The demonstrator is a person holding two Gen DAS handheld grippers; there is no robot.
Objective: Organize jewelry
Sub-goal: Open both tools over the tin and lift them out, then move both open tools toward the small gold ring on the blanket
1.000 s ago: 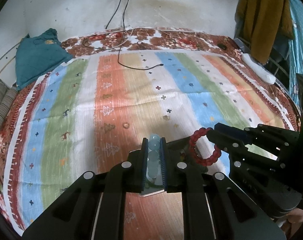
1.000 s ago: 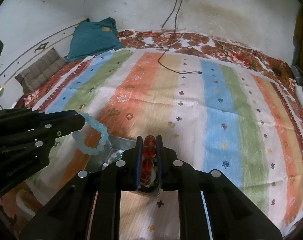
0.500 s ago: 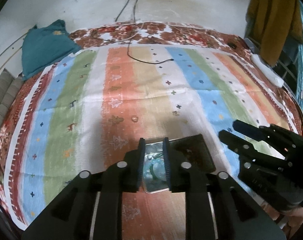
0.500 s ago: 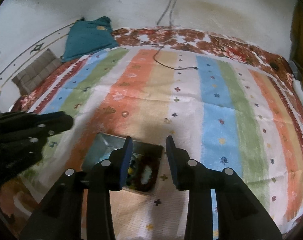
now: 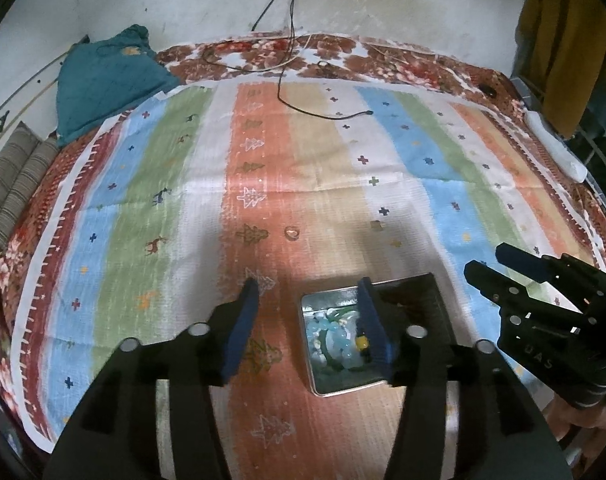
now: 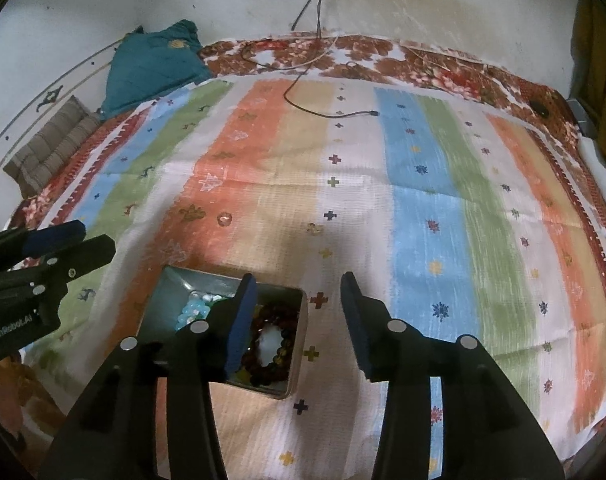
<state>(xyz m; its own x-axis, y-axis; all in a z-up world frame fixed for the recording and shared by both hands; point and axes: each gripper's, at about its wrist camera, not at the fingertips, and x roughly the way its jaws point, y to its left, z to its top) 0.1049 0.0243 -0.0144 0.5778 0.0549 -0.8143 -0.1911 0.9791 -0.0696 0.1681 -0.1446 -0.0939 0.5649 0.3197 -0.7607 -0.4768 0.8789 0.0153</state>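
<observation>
Right wrist view is showing the dark red bead bracelet (image 6: 269, 344) and pale blue bead bracelet (image 6: 193, 312) lying in the metal tin (image 6: 299, 344), both the left gripper (image 5: 307, 320) and the right gripper (image 6: 299, 320) hanging wide open and empty, while one small ring (image 6: 224, 219) is waiting on the striped blanket (image 6: 423, 216).

Wall: white plaster (image 5: 403, 4), stained yellowish in a broad patch, with small dark marks.
Cables: dark leads (image 5: 287, 20) hang down the wall and trail onto the bed.
Bed cover: striped cloth (image 6: 423, 208) in orange, blue, green and white, printed with small crosses and trees.
Underlayer: red floral sheet (image 5: 383, 56) shows along the far edge.
Pillow: teal (image 6: 155, 64), far left corner.
Folded cloth: grey striped (image 5: 11, 184), left edge.
Garment: mustard-coloured (image 5: 563, 40), hanging at far right.
</observation>
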